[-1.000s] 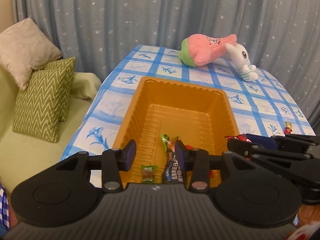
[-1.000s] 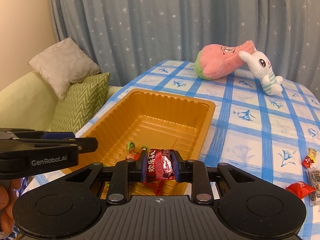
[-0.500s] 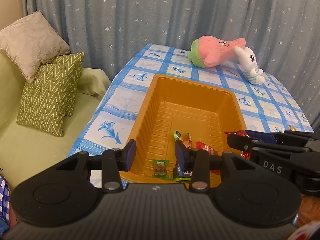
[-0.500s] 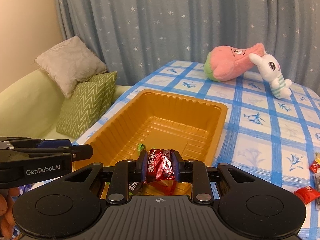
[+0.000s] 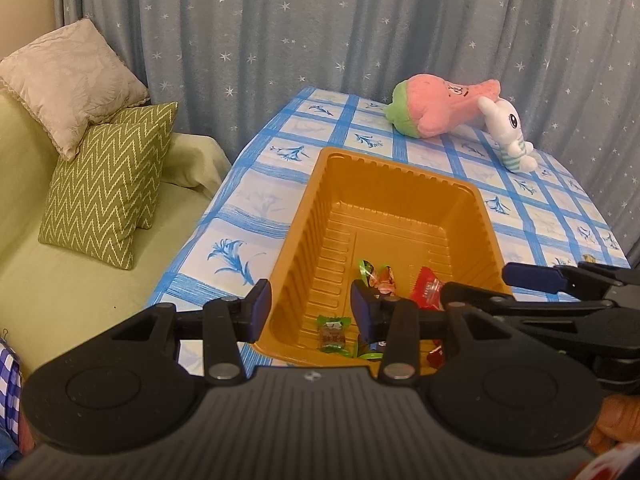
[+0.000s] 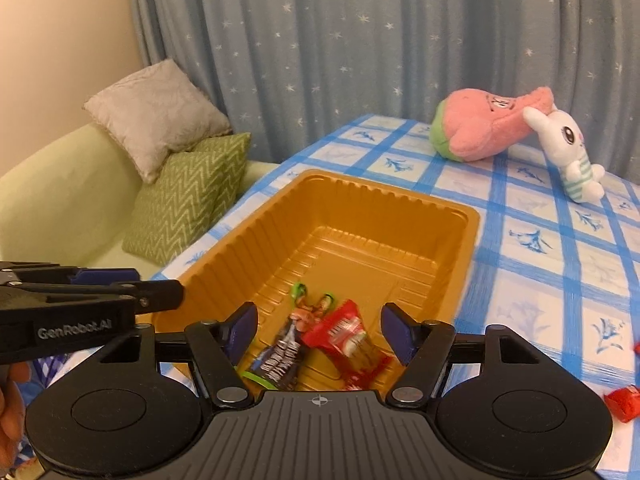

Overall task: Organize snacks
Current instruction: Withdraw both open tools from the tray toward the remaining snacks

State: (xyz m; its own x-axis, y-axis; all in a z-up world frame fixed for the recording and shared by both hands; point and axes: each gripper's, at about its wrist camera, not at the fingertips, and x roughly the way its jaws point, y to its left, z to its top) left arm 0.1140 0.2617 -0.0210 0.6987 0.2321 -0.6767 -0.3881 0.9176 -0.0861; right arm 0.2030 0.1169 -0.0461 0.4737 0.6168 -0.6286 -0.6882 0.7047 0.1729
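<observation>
An orange plastic tray (image 5: pixel 384 184) (image 6: pixel 360 208) lies on the blue-checked tablecloth with several wrapped snacks at its near end. My right gripper (image 6: pixel 322 330) hovers over that end, its jaws opening, and the red snack packet (image 6: pixel 340 330) lies loose in the tray below the gap, beside a dark wrapper (image 6: pixel 282 358). My left gripper (image 5: pixel 310 306) stands open and empty over the tray's near left corner, above a green-wrapped candy (image 5: pixel 332 330). The red packet (image 5: pixel 426 288) also shows in the left wrist view, next to the right gripper's fingers (image 5: pixel 528 276).
A pink plush (image 6: pixel 488 128) and a white rabbit plush (image 6: pixel 568 156) lie at the table's far side. More red snacks (image 6: pixel 624 404) lie on the cloth to the right of the tray. A sofa with a green zigzag cushion (image 5: pixel 108 184) and a beige cushion (image 5: pixel 72 80) stands left of the table.
My right gripper's jaws have spread apart and the red packet that they held now lies in the tray. The left gripper stays open and empty.
</observation>
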